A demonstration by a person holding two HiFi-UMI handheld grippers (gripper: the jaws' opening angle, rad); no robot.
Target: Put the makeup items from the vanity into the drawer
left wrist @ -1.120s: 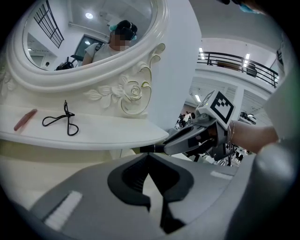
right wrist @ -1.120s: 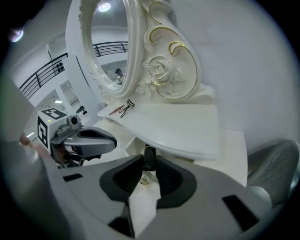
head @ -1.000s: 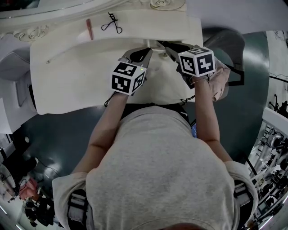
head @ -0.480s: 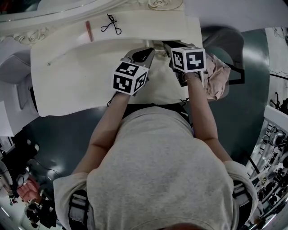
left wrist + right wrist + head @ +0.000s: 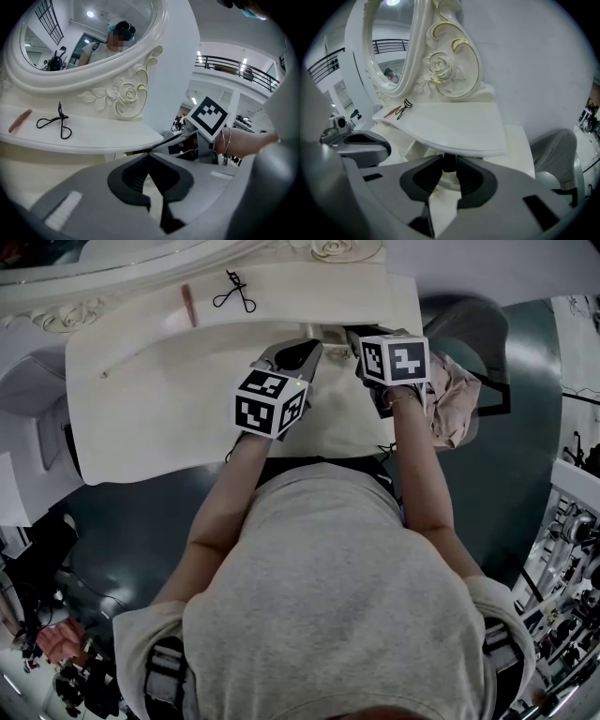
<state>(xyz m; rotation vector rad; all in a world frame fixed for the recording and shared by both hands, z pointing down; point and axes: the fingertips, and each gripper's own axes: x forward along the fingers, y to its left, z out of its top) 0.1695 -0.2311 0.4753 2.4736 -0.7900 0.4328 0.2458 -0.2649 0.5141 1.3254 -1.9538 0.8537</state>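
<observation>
On the vanity's raised back shelf [image 5: 309, 292] lie a black eyelash curler [image 5: 234, 289] and a pink stick [image 5: 187, 304]. Both also show in the left gripper view, the curler [image 5: 56, 124] right of the stick [image 5: 19, 120]. My right gripper [image 5: 449, 165] reaches just under the shelf's front edge [image 5: 459, 140], shut on a small dark cylinder [image 5: 449, 161]. I cannot tell whether that is a makeup item or a knob. My left gripper [image 5: 149, 155] hovers beside it over the lower cream surface [image 5: 169, 399], shut with nothing between its tips.
The oval mirror [image 5: 89, 33] with its carved frame rises behind the shelf. A stool with a crumpled pinkish cloth [image 5: 455, 399] stands right of the vanity. The dark floor [image 5: 131, 521] lies in front, and clutter fills the lower left corner.
My right gripper has moved left and a little toward the shelf, with the dark item still in it. The left gripper has hardly shifted.
</observation>
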